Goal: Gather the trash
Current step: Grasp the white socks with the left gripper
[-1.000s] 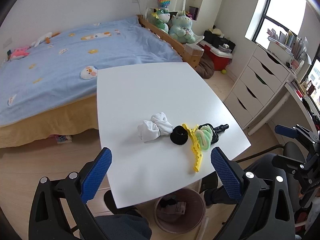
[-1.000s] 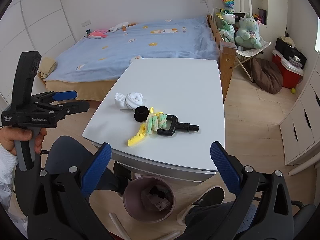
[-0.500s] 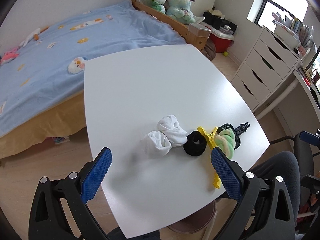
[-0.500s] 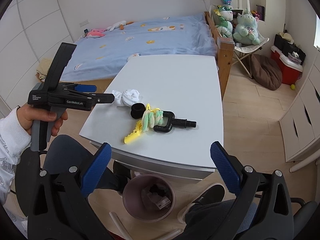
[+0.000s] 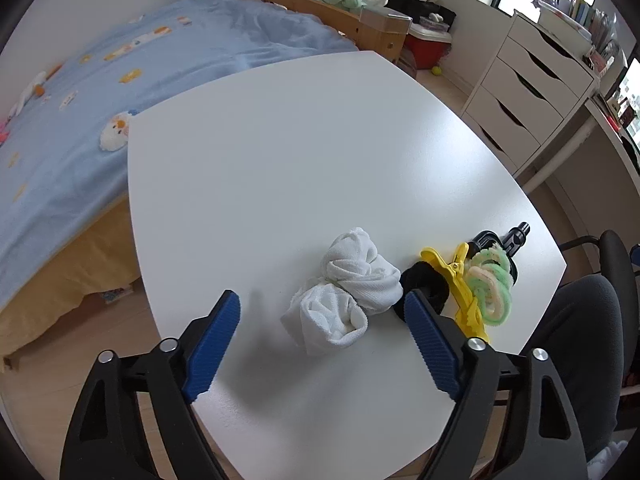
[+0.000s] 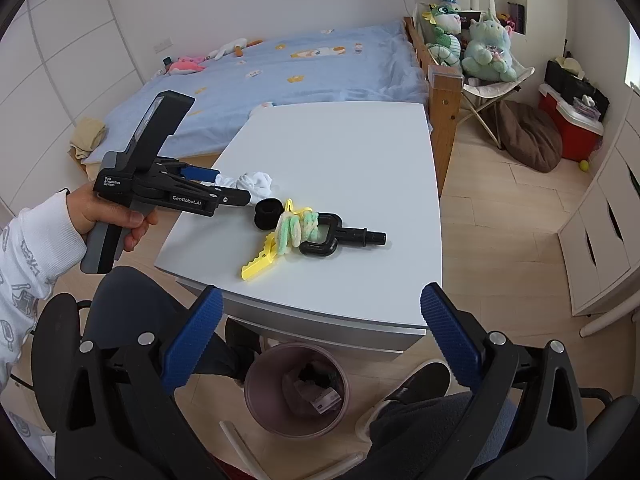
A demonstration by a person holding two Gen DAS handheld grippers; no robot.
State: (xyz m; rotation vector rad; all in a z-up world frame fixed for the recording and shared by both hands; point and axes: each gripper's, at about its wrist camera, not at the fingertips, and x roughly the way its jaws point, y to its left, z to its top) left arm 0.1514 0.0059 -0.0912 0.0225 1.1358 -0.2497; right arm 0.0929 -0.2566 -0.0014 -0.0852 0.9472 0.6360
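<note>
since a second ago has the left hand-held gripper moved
Yes. In the right wrist view the left hand-held gripper has come in over the table edge toward the white cloth.

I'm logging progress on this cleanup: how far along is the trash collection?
Done: the bin under the table already holds some scraps. In hand: the left gripper has its jaws closing around the white crumpled wad, not yet gripping. Left: that wad, the black ring, yellow clip, green scrunchie and black handle. The right gripper is open, empty.

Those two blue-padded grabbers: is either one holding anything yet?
No. The left gripper is closing around the crumpled white cloth without touching it; the right gripper is open and empty.
</note>
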